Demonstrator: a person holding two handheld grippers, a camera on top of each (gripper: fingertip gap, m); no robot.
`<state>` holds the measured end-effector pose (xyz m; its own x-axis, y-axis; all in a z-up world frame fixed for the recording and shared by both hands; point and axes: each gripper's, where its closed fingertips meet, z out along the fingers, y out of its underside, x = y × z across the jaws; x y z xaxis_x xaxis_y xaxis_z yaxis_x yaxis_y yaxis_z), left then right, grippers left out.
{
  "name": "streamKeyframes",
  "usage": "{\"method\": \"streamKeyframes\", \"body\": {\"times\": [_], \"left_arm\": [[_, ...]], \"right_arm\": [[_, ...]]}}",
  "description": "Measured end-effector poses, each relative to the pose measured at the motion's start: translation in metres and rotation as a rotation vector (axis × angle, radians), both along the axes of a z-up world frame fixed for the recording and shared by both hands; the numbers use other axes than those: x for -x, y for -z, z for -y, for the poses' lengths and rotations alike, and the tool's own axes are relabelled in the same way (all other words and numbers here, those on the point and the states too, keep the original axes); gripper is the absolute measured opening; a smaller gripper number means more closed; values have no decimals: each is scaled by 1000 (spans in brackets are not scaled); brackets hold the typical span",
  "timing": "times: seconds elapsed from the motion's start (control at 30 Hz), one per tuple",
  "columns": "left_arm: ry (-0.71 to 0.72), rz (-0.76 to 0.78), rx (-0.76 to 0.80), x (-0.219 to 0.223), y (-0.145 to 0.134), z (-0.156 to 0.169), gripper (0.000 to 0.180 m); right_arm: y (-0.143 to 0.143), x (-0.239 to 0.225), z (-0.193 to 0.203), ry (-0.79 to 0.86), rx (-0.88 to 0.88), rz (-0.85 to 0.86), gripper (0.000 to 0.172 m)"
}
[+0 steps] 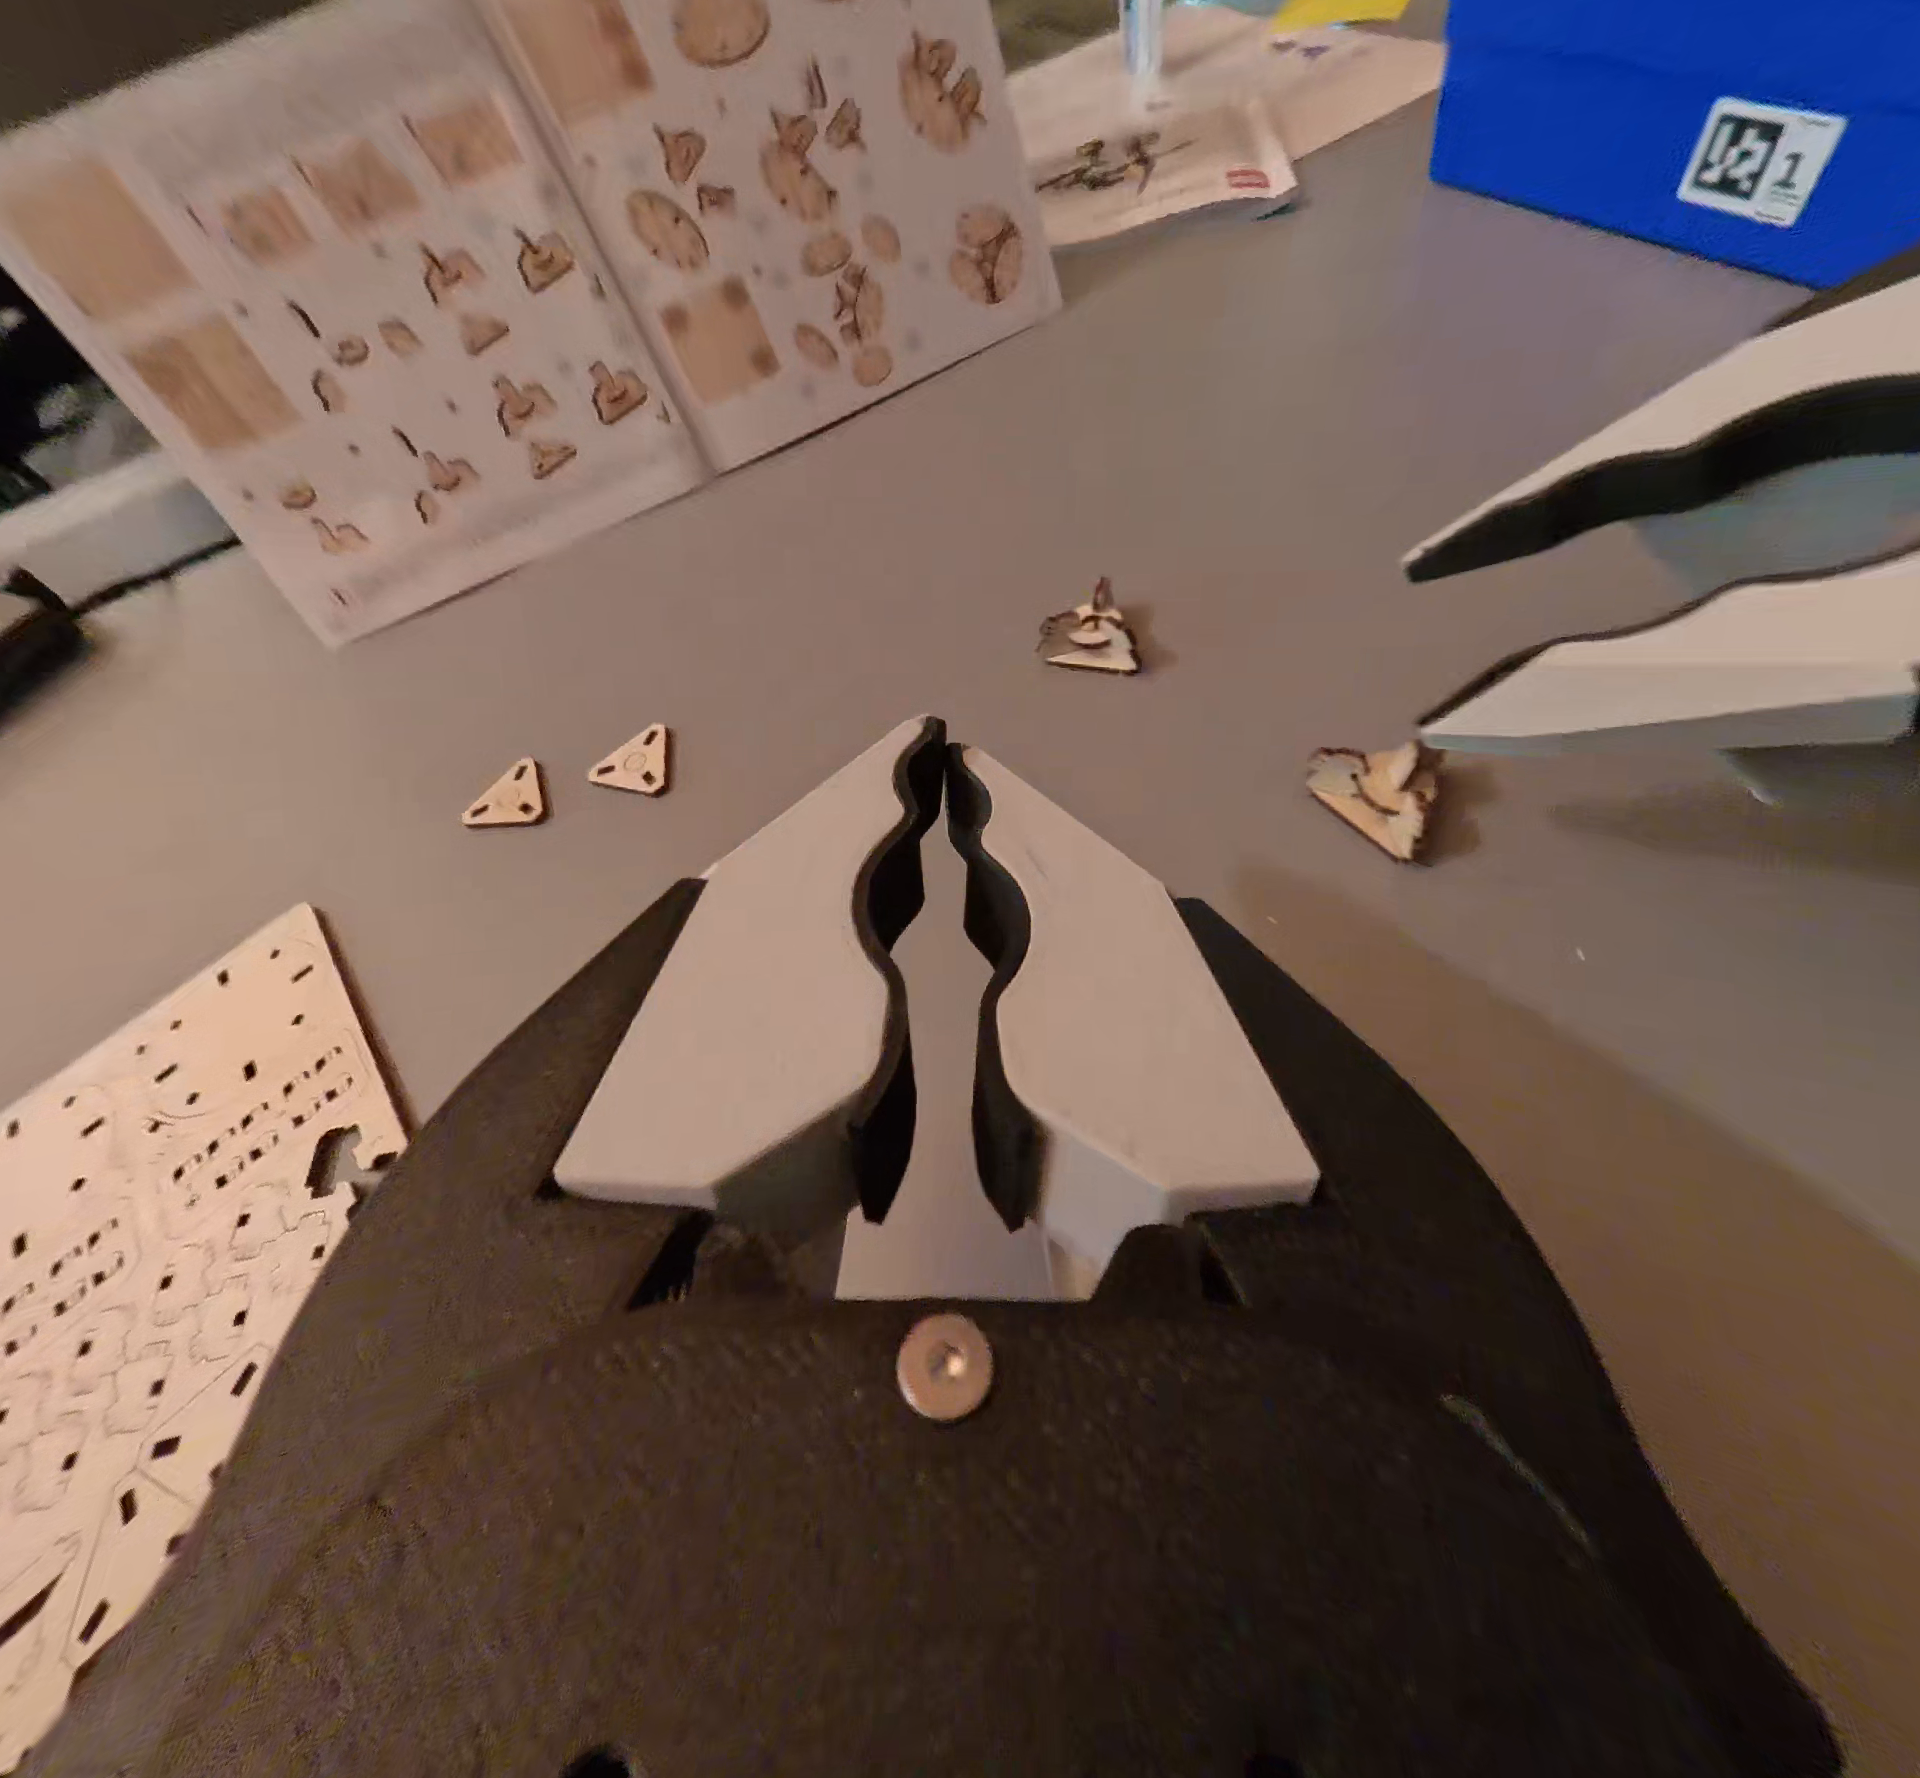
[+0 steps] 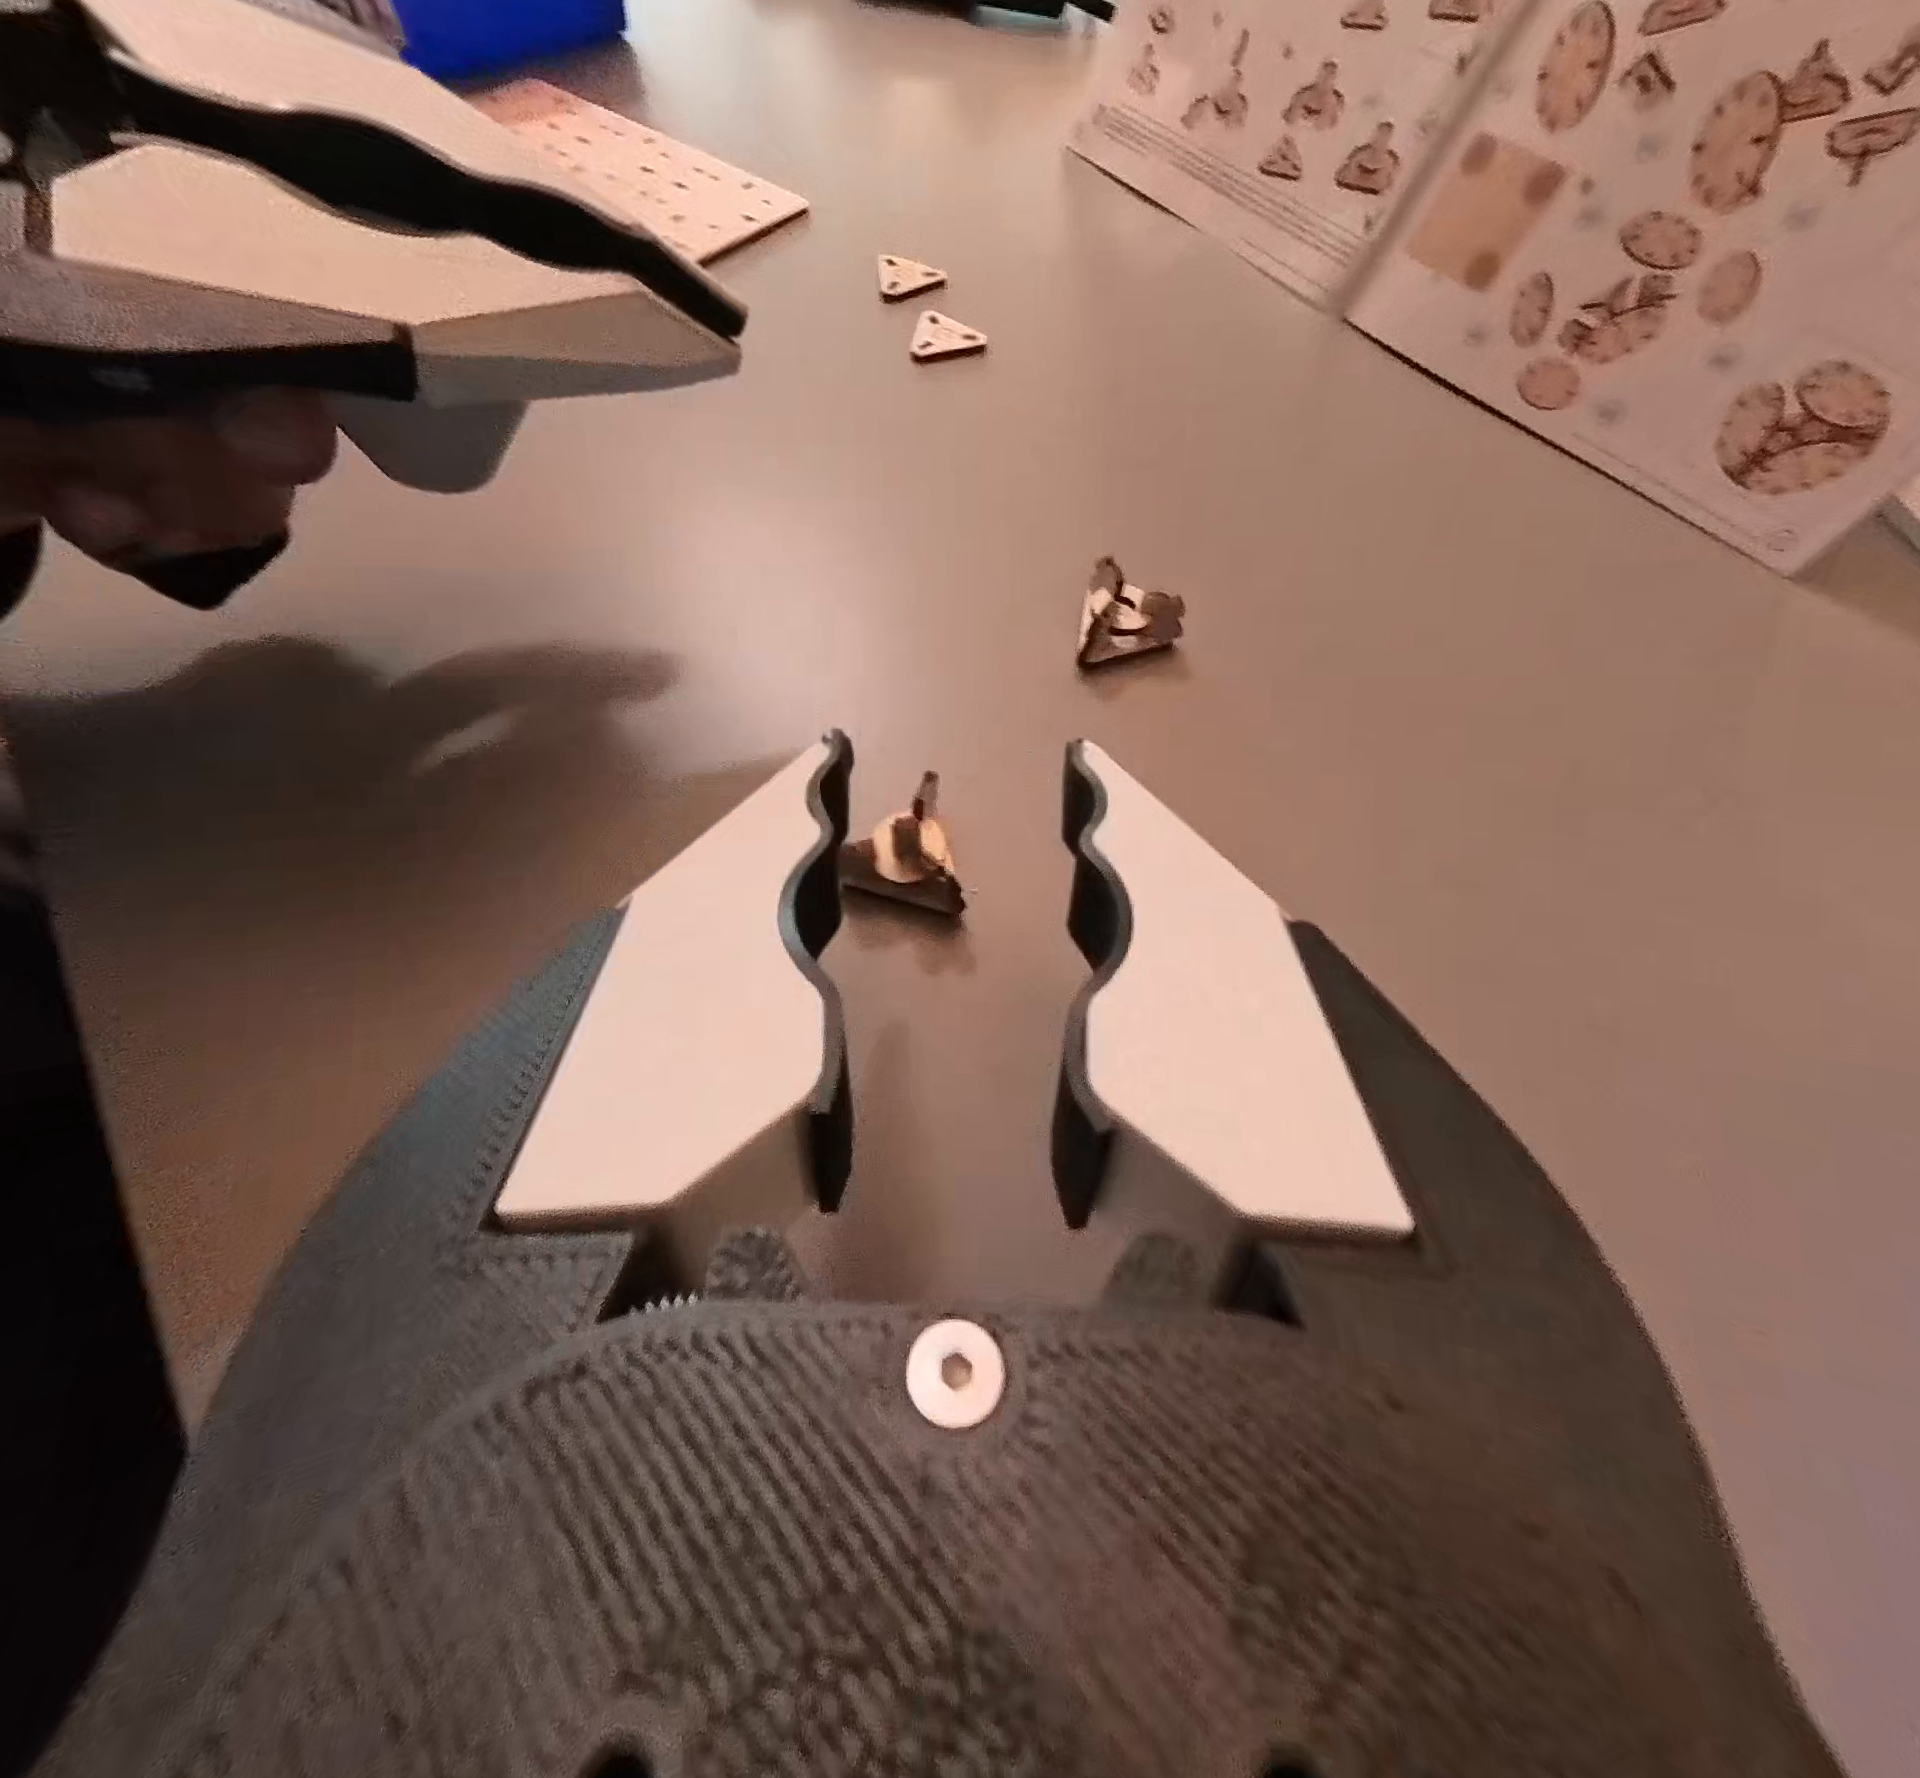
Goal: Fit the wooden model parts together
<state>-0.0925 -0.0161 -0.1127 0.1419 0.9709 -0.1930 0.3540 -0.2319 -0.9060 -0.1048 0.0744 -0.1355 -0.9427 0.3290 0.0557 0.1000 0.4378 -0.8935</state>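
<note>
Left wrist view runs, from its left edge, over a laser-cut plywood sheet lying flat with many parts already punched out of it, presumably the source of the loose pieces. Beyond it an open instruction booklet stands tilted toward the work, where its pages can be read. Right of the plywood sheet lie two flat wooden triangles, side by side on the grey table. Next comes the left gripper, its fingertips together with nothing between them, raised above the table in both views.

Farther right of the sheet sit two small assembled wooden pieces on triangular bases. The far assembled piece stands alone. The near assembled piece rests on the table just under the lower finger of the right gripper, whose fingers stand apart. Right wrist view shows that piece between the spread fingers, close against the left finger (contact there cannot be told) and well clear of the other, so it is not gripped. A blue bin bearing a printed marker sits farthest right.
</note>
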Motion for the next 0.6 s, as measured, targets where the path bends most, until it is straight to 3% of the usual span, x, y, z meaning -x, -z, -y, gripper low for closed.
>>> {"method": "streamKeyframes", "body": {"times": [0.17, 0.47, 0.6], "left_arm": [[34, 0, -81, 16, -5, 11, 0], [196, 16, -161, 43, 0, -10, 4], [187, -12, -148, 62, 0, -4, 1]], "right_arm": [[-11, 11, -2, 33, 28, -21, 41], [-75, 29, 40, -31, 96, -117, 39], [-67, 47, 60, -33, 83, -145, 37]]}}
